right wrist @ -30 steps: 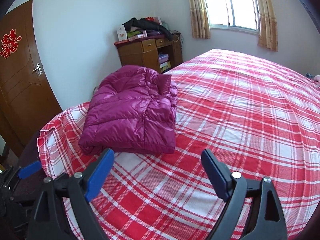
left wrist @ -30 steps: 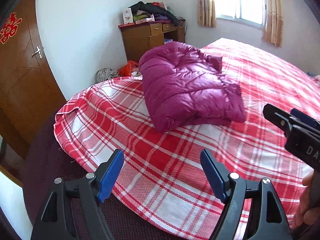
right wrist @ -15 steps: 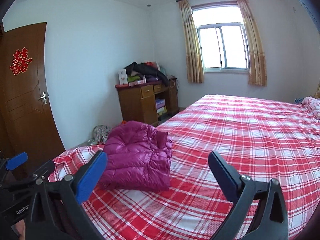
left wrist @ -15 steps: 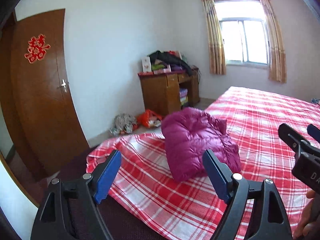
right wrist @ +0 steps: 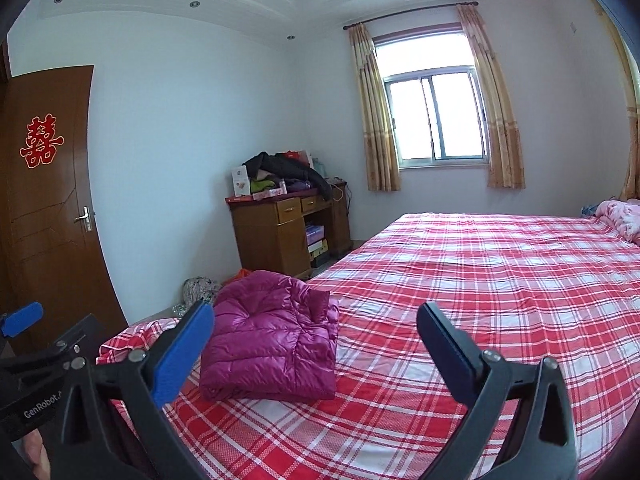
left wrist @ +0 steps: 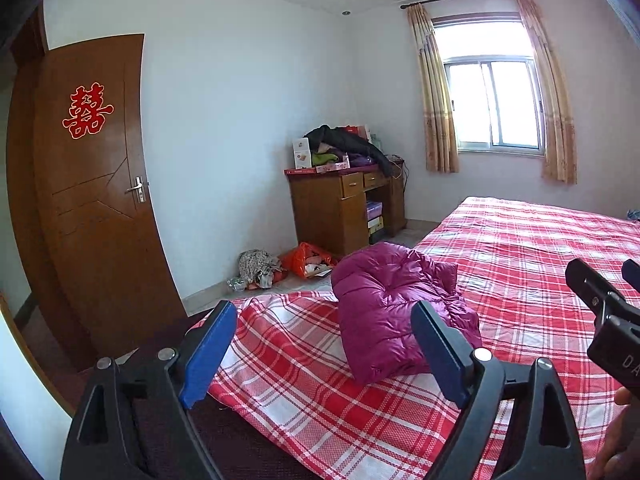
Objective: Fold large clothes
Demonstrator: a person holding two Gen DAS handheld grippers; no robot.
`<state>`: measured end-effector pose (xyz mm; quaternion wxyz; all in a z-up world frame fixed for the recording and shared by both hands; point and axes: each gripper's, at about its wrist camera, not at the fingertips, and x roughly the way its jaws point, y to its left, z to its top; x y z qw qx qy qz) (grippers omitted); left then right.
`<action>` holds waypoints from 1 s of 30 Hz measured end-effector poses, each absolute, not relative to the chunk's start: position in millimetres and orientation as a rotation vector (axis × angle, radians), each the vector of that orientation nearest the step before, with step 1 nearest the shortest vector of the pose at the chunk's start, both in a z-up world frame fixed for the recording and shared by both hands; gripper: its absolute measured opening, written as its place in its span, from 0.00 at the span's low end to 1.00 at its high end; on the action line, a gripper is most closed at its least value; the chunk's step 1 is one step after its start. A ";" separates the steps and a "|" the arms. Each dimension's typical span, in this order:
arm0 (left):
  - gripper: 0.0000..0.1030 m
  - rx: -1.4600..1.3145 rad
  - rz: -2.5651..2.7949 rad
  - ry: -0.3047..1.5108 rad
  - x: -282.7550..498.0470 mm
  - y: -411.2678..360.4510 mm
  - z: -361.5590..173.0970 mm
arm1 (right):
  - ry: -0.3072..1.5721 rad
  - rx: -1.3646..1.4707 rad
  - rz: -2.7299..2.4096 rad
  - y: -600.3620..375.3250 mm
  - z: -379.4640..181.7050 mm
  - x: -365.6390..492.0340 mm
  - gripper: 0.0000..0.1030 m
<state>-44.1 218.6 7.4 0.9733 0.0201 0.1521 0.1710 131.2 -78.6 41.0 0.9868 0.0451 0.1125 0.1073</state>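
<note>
Left wrist view, folded magenta jacket (left wrist: pixel 394 310) on plaid bed (left wrist: pixel 532 264), both tongs (left wrist: pixel 322 354) (right wrist: pixel 316 350) wide, empty.

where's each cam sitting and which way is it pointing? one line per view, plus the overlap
Left wrist: on the left claw, open, facing along the bed toward the door and window; the right claw's body and some of a hand show at the right edge.
Right wrist: on the right claw, open, aimed toward the window; the left claw shows at the left edge.
Shared: folded magenta jacket, desk, door, window, bed.
</note>
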 end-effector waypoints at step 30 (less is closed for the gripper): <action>0.87 0.043 0.343 0.336 -36.7 218.5 4.7 | 0.218 0.085 0.220 -83.0 41.8 125.9 1.00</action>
